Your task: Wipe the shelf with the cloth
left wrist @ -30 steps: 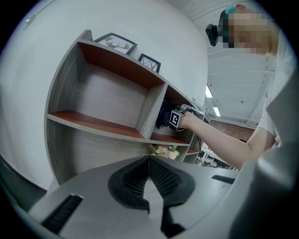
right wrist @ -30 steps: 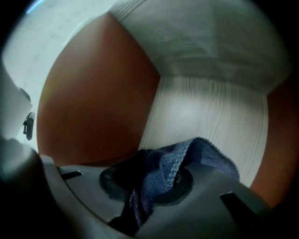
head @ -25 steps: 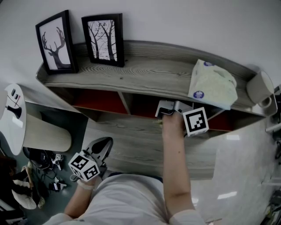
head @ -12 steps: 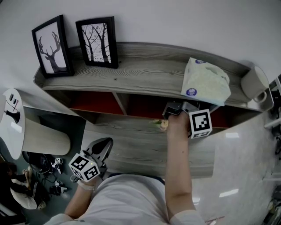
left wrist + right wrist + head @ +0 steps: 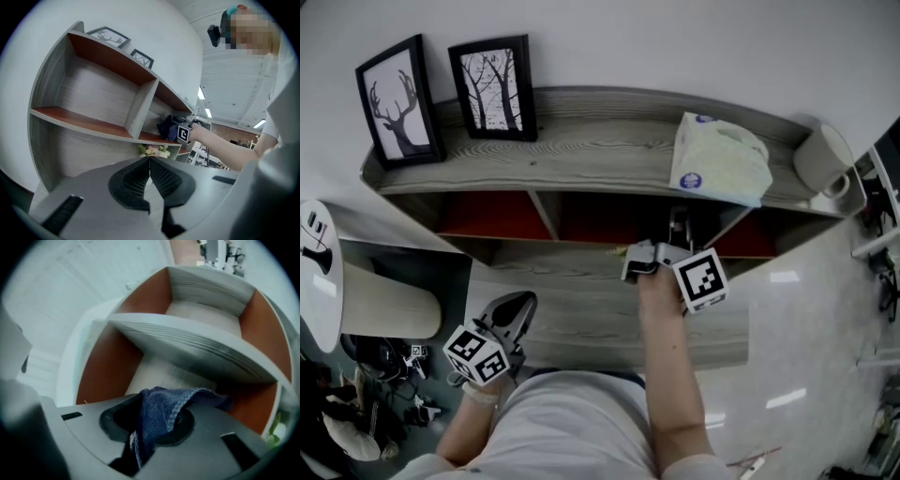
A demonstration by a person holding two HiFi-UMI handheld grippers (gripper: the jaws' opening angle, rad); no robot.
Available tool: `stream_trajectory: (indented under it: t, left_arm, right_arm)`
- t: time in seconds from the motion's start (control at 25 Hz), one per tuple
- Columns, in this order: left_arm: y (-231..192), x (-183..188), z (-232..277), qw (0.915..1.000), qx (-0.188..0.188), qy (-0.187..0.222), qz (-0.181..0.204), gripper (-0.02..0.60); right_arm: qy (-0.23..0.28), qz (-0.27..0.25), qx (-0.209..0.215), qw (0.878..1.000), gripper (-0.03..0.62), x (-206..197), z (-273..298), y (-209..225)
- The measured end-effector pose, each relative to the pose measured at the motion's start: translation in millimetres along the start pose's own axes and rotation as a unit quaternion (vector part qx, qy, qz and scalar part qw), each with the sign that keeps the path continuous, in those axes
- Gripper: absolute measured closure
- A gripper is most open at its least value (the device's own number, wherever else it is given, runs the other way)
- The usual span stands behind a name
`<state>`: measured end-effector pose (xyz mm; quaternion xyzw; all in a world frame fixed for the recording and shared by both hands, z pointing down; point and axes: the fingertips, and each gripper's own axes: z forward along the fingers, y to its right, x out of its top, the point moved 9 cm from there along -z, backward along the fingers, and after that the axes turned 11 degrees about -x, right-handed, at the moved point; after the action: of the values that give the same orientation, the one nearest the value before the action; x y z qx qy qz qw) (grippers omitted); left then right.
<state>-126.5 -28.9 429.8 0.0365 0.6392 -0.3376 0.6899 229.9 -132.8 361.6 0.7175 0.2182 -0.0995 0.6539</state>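
right gripper [image 5: 151,427] – clamped on the blue cloth [image 5: 161,408], at the mouth of a shelf [image 5: 201,362] compartment | left gripper [image 5: 149,176] – jaws together, empty | risk: we judge the cloth bunched and loosely pinched; dragging it over the wood may pull it free

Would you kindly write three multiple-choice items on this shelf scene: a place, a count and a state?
1. Where does the tissue pack lie? A. on the shelf's top board B. on the floor C. inside a drawer
2. How many framed pictures stand on top? A. one B. two C. four
3. What state is the right gripper in? A. open, empty B. shut on the blue cloth C. shut on a sponge
Answers: 1 A, it lies near the board's right end; 2 B, a deer print and a tree print; 3 B, denim is pinched between its jaws.
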Motion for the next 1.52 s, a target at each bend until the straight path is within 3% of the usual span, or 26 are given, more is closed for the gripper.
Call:
stream_trajectory:
  t: [0.24, 0.4, 0.64, 0.92, 1.2, 1.52]
  left_arm:
    - [4.3, -1.3, 12.5, 0.9995, -0.031, 0.001, 0.002, 0.566]
    - [9.8, -0.2, 22.4, 0.9988, -0.050, 0.000, 0.003, 0.565]
    - [14.4, -1.5, 35.2, 0.9968, -0.080, -0.008, 0.006, 0.565]
    - [16.3, -2.2, 46.2, 0.9935, -0.112, -0.015, 0.013, 0.565]
    - [14.3, -4.7, 50.7, 0.9919, -0.125, -0.020, 0.011, 0.566]
    - [10.1, -9.6, 56.0, 0.9917, -0.125, -0.027, 0.018, 0.565]
  right_arm:
    - [-0.049, -0.084, 0.013, 0.995, 0.523, -3.9, -48.1, -6.5]
    - [-0.072, -0.153, 0.037, 0.985, 0.523, -12.6, -79.8, -16.9]
    - [-0.102, -0.174, 0.048, 0.978, 0.523, -36.6, -119.1, -8.9]
    - [-0.132, -0.321, 0.024, 0.938, 0.523, -51.9, -151.6, 12.4]
    - [-0.149, -0.381, -0.026, 0.912, 0.523, -54.4, -169.2, 37.2]
    - [-0.159, -0.433, -0.046, 0.886, 0.523, -51.9, -170.5, 43.2]
